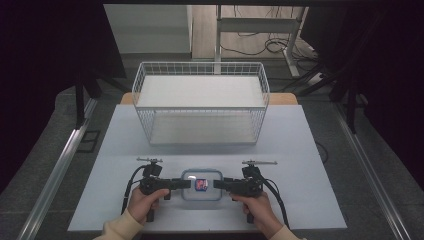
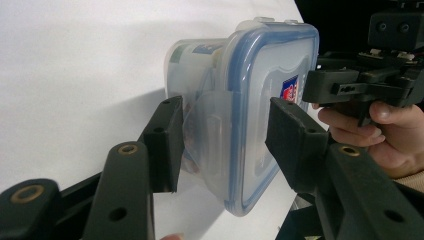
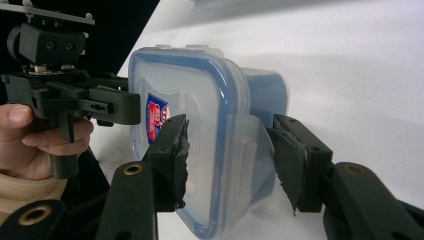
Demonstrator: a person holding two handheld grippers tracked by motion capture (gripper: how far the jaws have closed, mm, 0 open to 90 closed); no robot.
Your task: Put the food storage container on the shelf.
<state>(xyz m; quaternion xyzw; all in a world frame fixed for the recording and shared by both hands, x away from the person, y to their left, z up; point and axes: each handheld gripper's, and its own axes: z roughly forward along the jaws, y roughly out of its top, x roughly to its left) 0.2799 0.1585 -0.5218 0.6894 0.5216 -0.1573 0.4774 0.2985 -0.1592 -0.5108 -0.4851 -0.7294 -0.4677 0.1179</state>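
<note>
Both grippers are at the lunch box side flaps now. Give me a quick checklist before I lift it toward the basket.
1. Left gripper straddles its side flap: ok.
2. Left pads pressing on that flap: cannot tell.
3. Right gripper clamped on its side flap: ok, the jaws look closed on it.
4. Lid seated on the container: ok, rim looks even.
5. Wire basket open on top, nothing seen inside: ok.
6. Table between container and basket free: ok.

A lidded box [image 1: 201,184] sits between left gripper [image 1: 184,183] and right gripper [image 1: 218,183]; a wire basket [image 1: 200,102] stands beyond.
</note>
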